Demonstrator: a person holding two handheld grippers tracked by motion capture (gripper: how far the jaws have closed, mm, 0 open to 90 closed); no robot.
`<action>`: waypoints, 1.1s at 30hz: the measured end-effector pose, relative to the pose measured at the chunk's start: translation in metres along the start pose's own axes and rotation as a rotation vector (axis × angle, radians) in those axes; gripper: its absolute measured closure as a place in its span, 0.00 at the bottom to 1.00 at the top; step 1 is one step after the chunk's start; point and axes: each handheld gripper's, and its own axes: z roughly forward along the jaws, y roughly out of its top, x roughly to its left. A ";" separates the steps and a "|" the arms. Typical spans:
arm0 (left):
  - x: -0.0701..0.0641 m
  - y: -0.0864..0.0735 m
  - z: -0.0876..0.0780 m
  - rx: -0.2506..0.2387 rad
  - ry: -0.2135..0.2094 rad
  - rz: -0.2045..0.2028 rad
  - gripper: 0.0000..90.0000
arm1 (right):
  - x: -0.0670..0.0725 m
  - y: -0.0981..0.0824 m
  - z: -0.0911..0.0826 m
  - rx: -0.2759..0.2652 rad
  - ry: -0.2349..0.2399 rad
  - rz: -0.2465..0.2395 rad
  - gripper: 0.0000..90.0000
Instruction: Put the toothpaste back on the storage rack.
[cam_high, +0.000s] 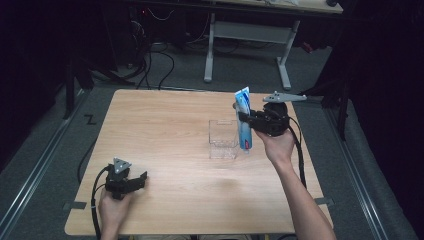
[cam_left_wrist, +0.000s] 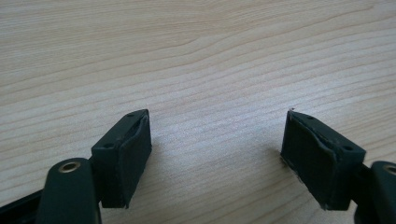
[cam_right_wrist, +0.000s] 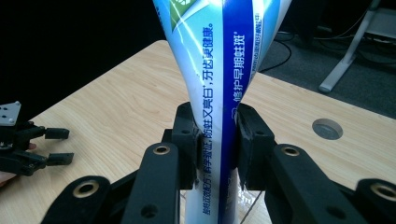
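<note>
Pale wooden table (cam_high: 165, 150) under me, dark room around. Clear plastic box (cam_high: 223, 139) just right of centre, nothing inside that I can make out. My right gripper (cam_right_wrist: 215, 140) clamped on blue-white toothpaste tube (cam_high: 243, 120), upright, cap down, at box's 3 o'clock edge. My left gripper (cam_left_wrist: 217, 154) at 7 o'clock, jaws wide, holding nothing.

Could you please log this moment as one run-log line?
right gripper: shut on toothpaste tube, upright by clear box | left gripper: open, empty, on table
</note>
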 end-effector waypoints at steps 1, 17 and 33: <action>0.000 0.000 0.000 0.000 0.000 0.000 0.27 | 0.000 0.001 0.001 -0.001 -0.001 0.001 0.80; 0.000 0.000 0.000 0.000 0.000 0.000 0.27 | 0.004 0.014 0.010 -0.014 0.002 -0.016 0.80; 0.000 0.000 0.000 0.001 0.001 0.003 0.27 | 0.001 0.021 0.019 -0.025 -0.003 0.005 0.80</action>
